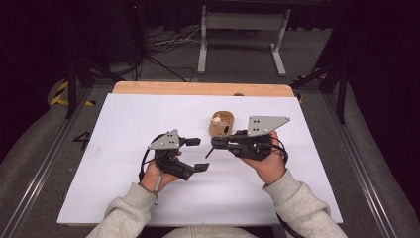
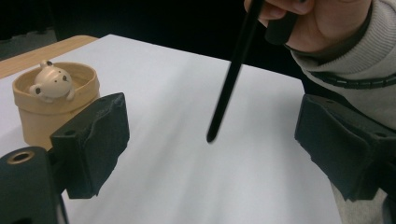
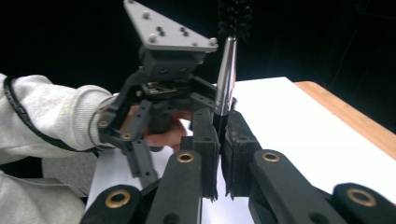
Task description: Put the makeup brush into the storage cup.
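Right gripper (image 1: 218,142) clamped on the black brush (image 2: 232,77) handle, left gripper (image 1: 197,154) jaws apart, empty, beside the bear cup (image 1: 221,123).

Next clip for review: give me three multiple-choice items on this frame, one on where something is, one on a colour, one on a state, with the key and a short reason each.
1. Where is the bear figure?
A. inside the round wooden cup
B. lying on the white sheet
C. between the left gripper's jaws

2. What colour is the sheet covering the table?
A. blue
B. white
C. black

3. How does the right gripper stand?
A. wide open, holding nothing
B. shut on the cup
C. shut on the brush

Key: 1 A, the bear peeks over the cup's rim; 2 B, the sheet is plain white; 3 C, its jaws are pressed together around the brush's thin black handle.
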